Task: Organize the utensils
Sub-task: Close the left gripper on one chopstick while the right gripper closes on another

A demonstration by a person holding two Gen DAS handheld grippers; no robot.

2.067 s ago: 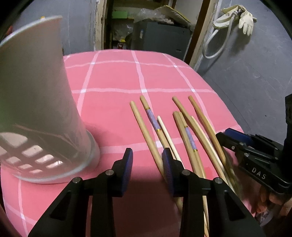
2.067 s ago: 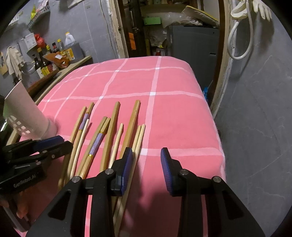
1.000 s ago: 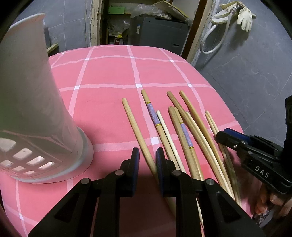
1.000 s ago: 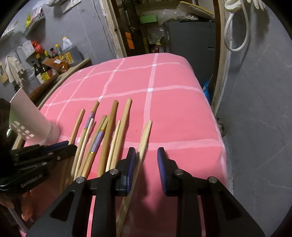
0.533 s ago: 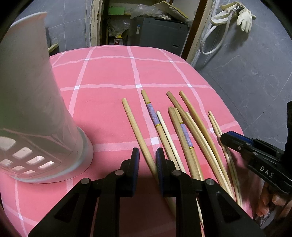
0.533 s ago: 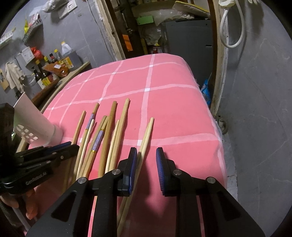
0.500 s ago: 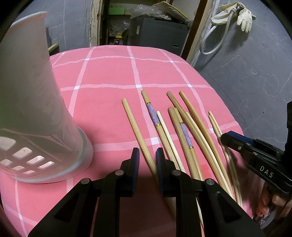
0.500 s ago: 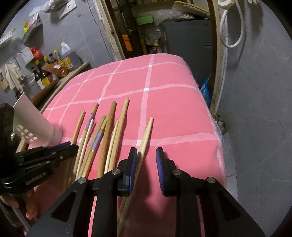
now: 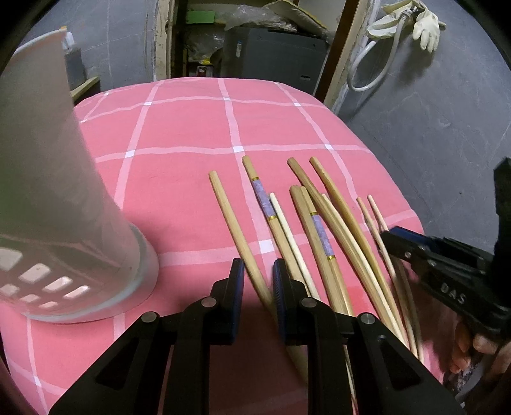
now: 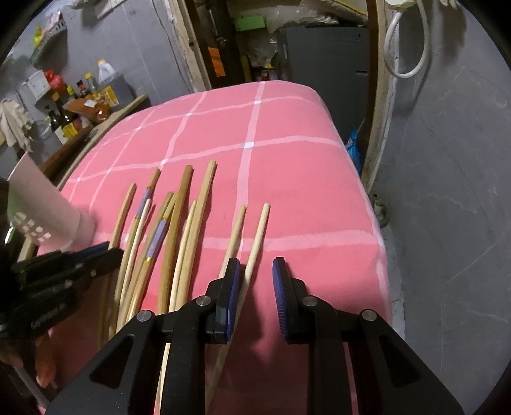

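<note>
Several wooden chopsticks lie side by side on a pink checked tablecloth (image 9: pixel 179 127); two carry purple bands (image 9: pixel 265 201). A white perforated holder (image 9: pixel 64 191) stands upright at the left. My left gripper (image 9: pixel 258 277) has narrow jaws astride the leftmost chopstick (image 9: pixel 230 217), which touches the right pad and leaves a gap at the left one. My right gripper (image 10: pixel 255 277) is also narrow. A thin chopstick (image 10: pixel 258 233) runs between its pads near the left one, clear of the right one. A second thin chopstick (image 10: pixel 236 230) passes by its left finger. Each gripper shows in the other's view (image 9: pixel 392 236) (image 10: pixel 108 252).
The cloth's right edge (image 10: pixel 377 223) drops to a grey floor (image 10: pixel 447 191). Behind the table stand a grey cabinet (image 9: pixel 274 54), a hose with rubber gloves (image 9: pixel 421 22) and a shelf of bottles (image 10: pixel 64 108). A hand (image 9: pixel 472 351) holds the right gripper.
In the right wrist view the two thin chopsticks, which lay together, have spread apart, one now between the jaws. The right jaws narrowed slightly. The left gripper has not moved.
</note>
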